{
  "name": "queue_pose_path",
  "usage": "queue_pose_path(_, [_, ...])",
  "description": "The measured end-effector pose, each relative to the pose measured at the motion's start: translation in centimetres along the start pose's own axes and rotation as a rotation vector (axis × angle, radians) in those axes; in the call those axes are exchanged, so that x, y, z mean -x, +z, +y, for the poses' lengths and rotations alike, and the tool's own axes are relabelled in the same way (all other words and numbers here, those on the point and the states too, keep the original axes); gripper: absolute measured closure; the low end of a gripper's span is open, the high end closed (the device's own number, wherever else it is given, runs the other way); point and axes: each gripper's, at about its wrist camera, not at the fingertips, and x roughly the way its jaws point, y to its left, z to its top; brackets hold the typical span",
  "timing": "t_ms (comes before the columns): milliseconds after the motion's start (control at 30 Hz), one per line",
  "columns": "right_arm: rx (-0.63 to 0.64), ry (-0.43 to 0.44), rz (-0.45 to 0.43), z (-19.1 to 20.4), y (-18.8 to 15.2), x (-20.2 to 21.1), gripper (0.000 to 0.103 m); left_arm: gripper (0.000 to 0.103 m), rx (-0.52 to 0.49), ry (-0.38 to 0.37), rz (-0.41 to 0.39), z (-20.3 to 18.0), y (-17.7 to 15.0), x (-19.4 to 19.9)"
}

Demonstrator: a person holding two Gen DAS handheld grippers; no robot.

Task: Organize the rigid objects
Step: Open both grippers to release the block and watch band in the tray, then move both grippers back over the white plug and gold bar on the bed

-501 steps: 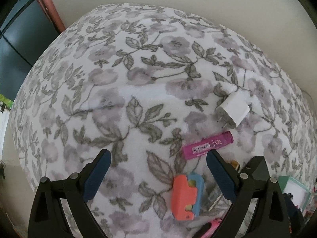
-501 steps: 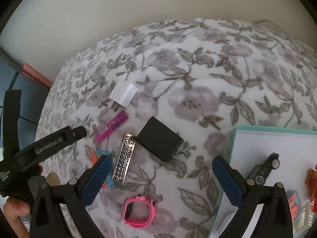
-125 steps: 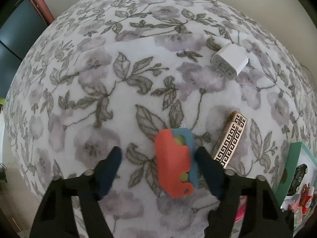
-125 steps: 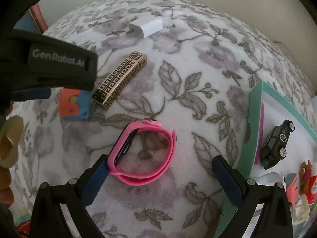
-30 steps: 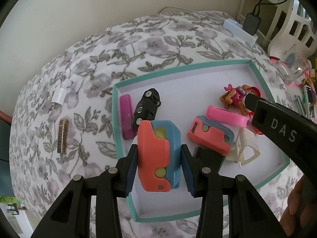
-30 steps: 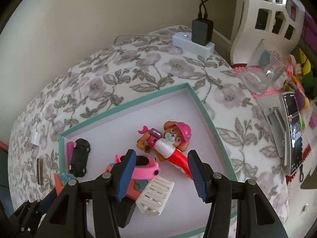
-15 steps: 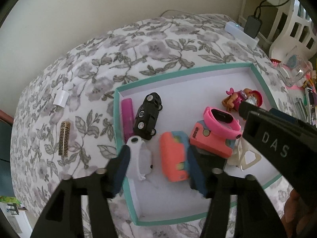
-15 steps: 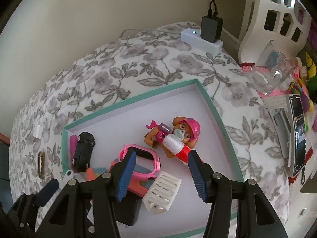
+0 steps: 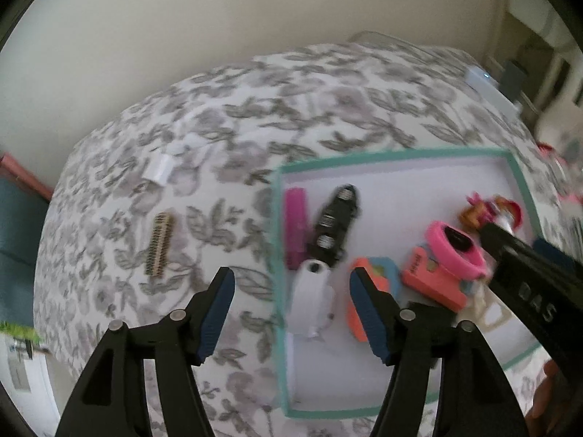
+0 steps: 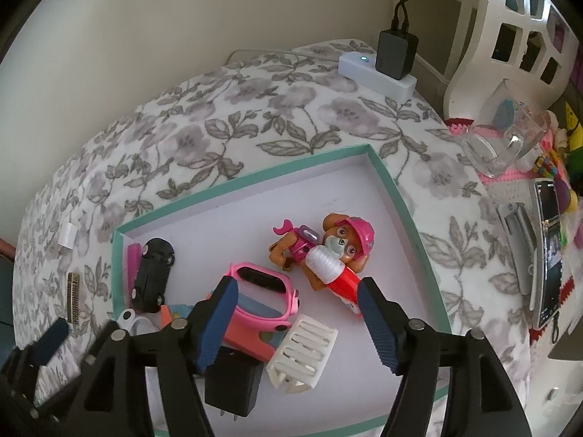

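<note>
Teal-rimmed tray (image 10: 386,176) already holds my pink watch (image 10: 262,296) and coral toy (image 9: 368,291) — both my left gripper (image 9: 291,309) and right gripper (image 10: 297,318) have just been opening, empty — while the gold bar (image 9: 159,242) and white charger (image 9: 158,171) wait on the blanket.

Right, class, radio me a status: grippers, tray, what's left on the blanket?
Left gripper and right gripper: just opened, nothing held. Pink watch in tray. White charger and patterned bar remain on the blanket.
</note>
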Motion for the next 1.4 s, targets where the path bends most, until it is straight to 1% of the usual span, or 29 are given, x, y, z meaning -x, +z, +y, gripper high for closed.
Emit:
queue_pose_path(33, [0.006,-0.005,0.004,0.1,0.0,-0.1,0.023,0.033,0.024,0.013,0.001,0.6,0.1,-0.1])
queue_pose_path(200, [0.029,-0.011,0.007,0.7,-0.2,-0.3,0.023,0.025,0.138,0.033,0.036,3.5,0.4,-1.2])
queue_pose_path(367, [0.066,-0.023,0.006,1.8,-0.5,-0.3,0.023,0.023,0.258,0.072,0.076,7.2,0.6,-2.7])
queue_pose_path(400, [0.076,-0.015,0.007,2.2,-0.6,-0.3,0.023,0.021,0.283,0.081,0.085,8.0,0.6,-3.0])
queue_pose_path(433, [0.087,-0.002,0.008,2.6,-0.6,-0.3,0.023,0.014,0.308,0.087,0.093,8.8,0.5,-3.3])
queue_pose_path(467, [0.098,0.009,0.008,3.0,-0.7,-0.3,0.023,0.010,0.330,0.088,0.101,9.6,0.5,-3.5])
queue_pose_path(500, [0.109,0.016,0.008,3.5,-0.8,-0.3,0.022,0.009,0.356,0.085,0.109,10.4,0.4,-3.8])
queue_pose_path(533, [0.122,0.021,0.007,4.0,-0.9,-0.3,0.020,0.009,0.384,0.078,0.118,11.2,0.2,-4.1])
queue_pose_path(633, [0.165,0.023,0.000,5.6,-1.3,-0.2,0.020,0.008,0.457,0.059,0.141,13.4,-0.3,-4.8])
queue_pose_path(800, [0.244,0.039,-0.018,8.5,-2.1,0.2,0.020,0.008,0.554,0.072,0.182,17.1,-1.4,-6.0])
queue_pose_path(900, [0.271,0.080,-0.023,10.0,-2.5,0.5,0.020,0.008,0.637,0.078,0.205,20.1,-2.2,-6.6])
queue_pose_path(1033, [0.283,0.127,-0.020,11.7,-2.9,0.6,0.020,0.008,0.716,0.090,0.213,23.4,-3.3,-7.1])
queue_pose_path(1200, [0.288,0.187,0.004,13.8,-3.4,0.3,0.020,0.008,0.771,0.106,0.224,26.3,-4.4,-8.0])
queue_pose_path(1300, [0.313,0.185,0.003,15.1,-3.6,0.1,0.020,0.008,0.783,0.101,0.235,27.3,-4.8,-8.7])
queue_pose_path(1400, [0.344,0.188,0.002,16.5,-3.9,-0.2,0.020,0.008,0.759,0.086,0.236,27.3,-4.7,-9.2])
